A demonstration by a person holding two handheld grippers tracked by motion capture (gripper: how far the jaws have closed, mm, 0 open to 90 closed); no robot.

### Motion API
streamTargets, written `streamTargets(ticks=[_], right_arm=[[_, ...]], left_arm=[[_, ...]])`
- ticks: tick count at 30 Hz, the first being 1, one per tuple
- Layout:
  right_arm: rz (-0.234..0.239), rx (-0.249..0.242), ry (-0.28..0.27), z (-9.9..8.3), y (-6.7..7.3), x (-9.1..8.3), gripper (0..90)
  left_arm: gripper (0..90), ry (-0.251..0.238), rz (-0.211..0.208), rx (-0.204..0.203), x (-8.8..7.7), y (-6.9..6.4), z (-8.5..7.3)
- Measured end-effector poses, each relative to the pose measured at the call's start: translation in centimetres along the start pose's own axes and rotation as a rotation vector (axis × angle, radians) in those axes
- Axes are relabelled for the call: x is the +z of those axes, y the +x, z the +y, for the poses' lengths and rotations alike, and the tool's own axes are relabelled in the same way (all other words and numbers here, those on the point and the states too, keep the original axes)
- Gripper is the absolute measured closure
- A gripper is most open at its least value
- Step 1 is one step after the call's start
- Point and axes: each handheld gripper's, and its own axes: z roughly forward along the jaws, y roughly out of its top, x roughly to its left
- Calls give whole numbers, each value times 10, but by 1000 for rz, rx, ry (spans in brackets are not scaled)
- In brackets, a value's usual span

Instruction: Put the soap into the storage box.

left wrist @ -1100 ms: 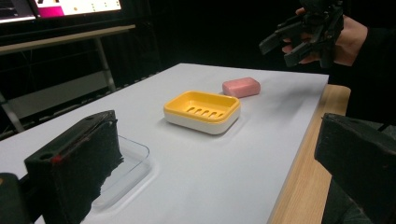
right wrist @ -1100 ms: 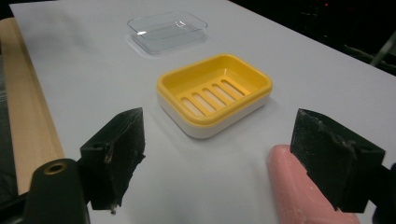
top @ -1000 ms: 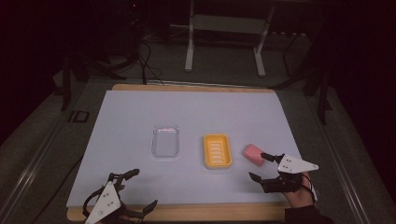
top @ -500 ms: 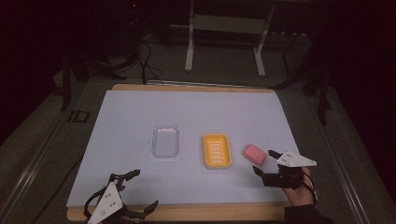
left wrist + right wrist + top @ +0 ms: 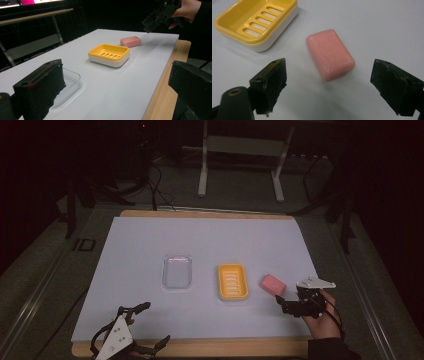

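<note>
A pink soap bar (image 5: pixel 272 284) lies flat on the white table cover, just right of a yellow slotted soap dish (image 5: pixel 233 281). In the right gripper view the soap bar (image 5: pixel 329 54) sits just ahead of the two black jaws, touching neither. My right gripper (image 5: pixel 281 304) stands open, a little nearer than the soap and to its right, in a person's hand. My left gripper (image 5: pixel 154 324) is open with nothing in it at the near left edge. From the left gripper view I see the dish (image 5: pixel 109 53), the soap (image 5: pixel 130 41) and the right gripper (image 5: pixel 160 17) raised beyond them.
A clear shallow plastic tray (image 5: pixel 177 271) lies left of the dish. The wooden table edge (image 5: pixel 200 347) runs along the near side. Table legs and cables stand on the dark floor beyond the far edge.
My right gripper has drawn back from the soap toward the near edge. The soap stays on the table. The left gripper has barely moved.
</note>
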Motion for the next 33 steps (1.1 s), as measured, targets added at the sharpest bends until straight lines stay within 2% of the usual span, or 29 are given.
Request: streamTargets(ticks=[4, 6, 8, 11, 13, 14, 15, 16, 19, 20, 23, 24, 27, 28, 31, 33], right_arm=[[-12, 58, 97, 2, -4, -2, 136], [-13, 64, 108, 3, -5, -3, 136], [-22, 62, 155, 4, -6, -4, 138], [-18, 67, 187, 5, -7, -4, 140], [-2, 73, 242, 6, -8, -5, 141], [-2, 73, 242, 6, -8, -5, 141], [7, 80, 274, 7, -8, -5, 142], [7, 80, 274, 7, -8, -5, 142], [39, 105, 337, 8, -9, -4, 143], [39, 105, 337, 8, -9, -4, 143], [46, 94, 402, 9, -9, -3, 146], [60, 94, 443, 10, -10, -2, 148], [81, 97, 502, 11, -11, 0, 169], [81, 97, 502, 11, -11, 0, 169], [117, 74, 570, 11, -12, 3, 169], [132, 71, 586, 11, -13, 4, 167]], left_arm=[[9, 3, 1, 0, 1, 0, 0], [9, 4, 2, 0, 1, 0, 0], [9, 10, 4, 2, 1, 0, 0], [9, 12, 5, 3, 1, 0, 0], [9, 12, 5, 3, 1, 0, 0], [9, 12, 6, 3, 1, 0, 0], [9, 12, 6, 3, 1, -1, -1], [9, 12, 6, 3, 1, -1, -1], [9, 11, 6, 4, 1, -1, -1], [9, 12, 6, 4, 1, -1, -1], [9, 13, 7, 5, 1, -1, -1], [9, 13, 7, 6, 1, -1, -1], [9, 14, 7, 5, 1, -1, -1], [9, 14, 7, 5, 1, -1, -1], [9, 15, 5, 4, 1, -1, -1], [9, 15, 5, 4, 1, -1, -1]])
